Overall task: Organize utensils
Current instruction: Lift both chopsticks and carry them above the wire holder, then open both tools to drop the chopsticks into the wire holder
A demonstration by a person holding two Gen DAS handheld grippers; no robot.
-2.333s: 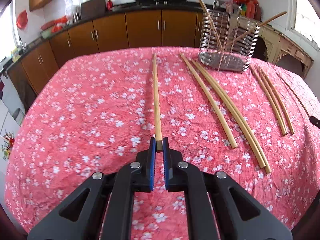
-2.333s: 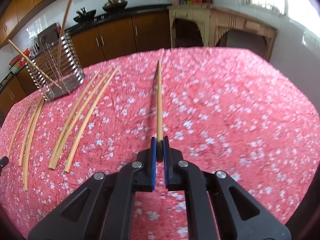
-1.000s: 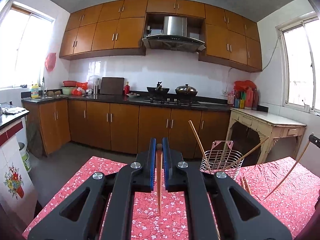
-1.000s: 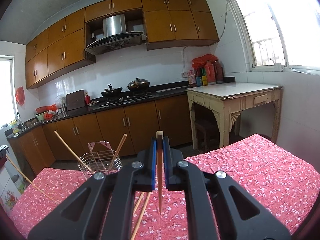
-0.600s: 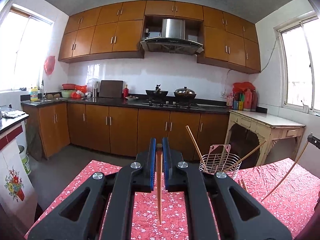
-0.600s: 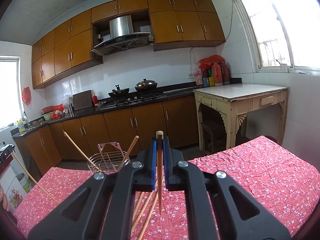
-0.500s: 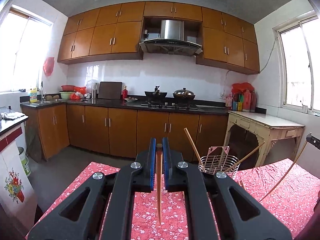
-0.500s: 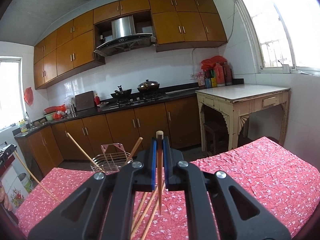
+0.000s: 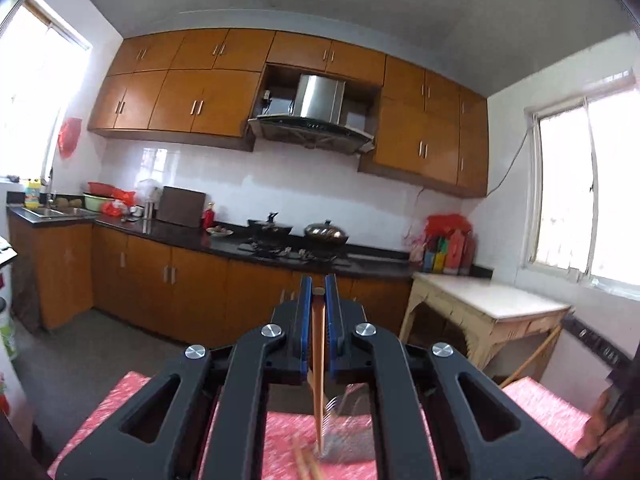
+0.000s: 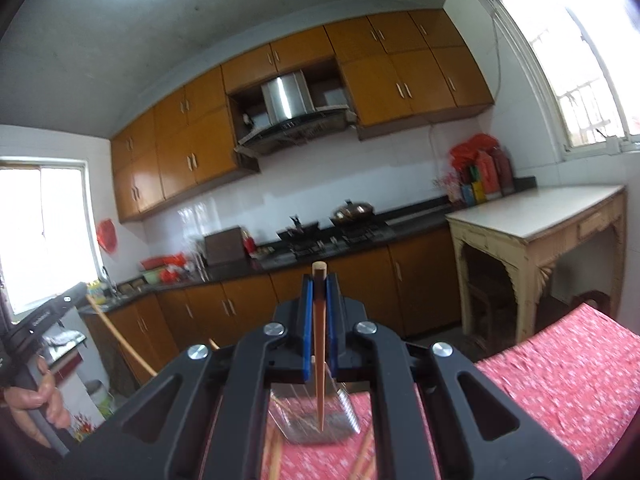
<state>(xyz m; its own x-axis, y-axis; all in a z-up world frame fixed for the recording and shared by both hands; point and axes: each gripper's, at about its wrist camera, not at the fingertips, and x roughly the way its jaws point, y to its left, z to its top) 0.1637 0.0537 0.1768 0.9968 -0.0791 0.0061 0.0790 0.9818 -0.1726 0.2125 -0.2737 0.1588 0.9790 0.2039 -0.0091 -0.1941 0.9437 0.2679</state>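
Note:
My left gripper (image 9: 319, 292) is shut on a wooden chopstick (image 9: 318, 380) that hangs tip down over the metal wire utensil basket (image 9: 346, 436). My right gripper (image 10: 319, 280) is shut on another chopstick (image 10: 319, 360), tip down inside the same basket (image 10: 316, 420). The other gripper shows at the right edge of the left wrist view (image 9: 592, 344) and at the left edge of the right wrist view (image 10: 44, 312). More chopsticks (image 10: 274, 456) lie on the cloth beside the basket, blurred.
The table has a red flowered cloth (image 10: 560, 368). Behind it stand brown kitchen cabinets (image 9: 160, 280), a stove with pots (image 9: 296, 236) and a cream side table (image 10: 536, 220) at the right.
Both grippers have lifted their chopsticks off the cloth, turned them upright and moved in over the basket. The basket now sits directly under both tips.

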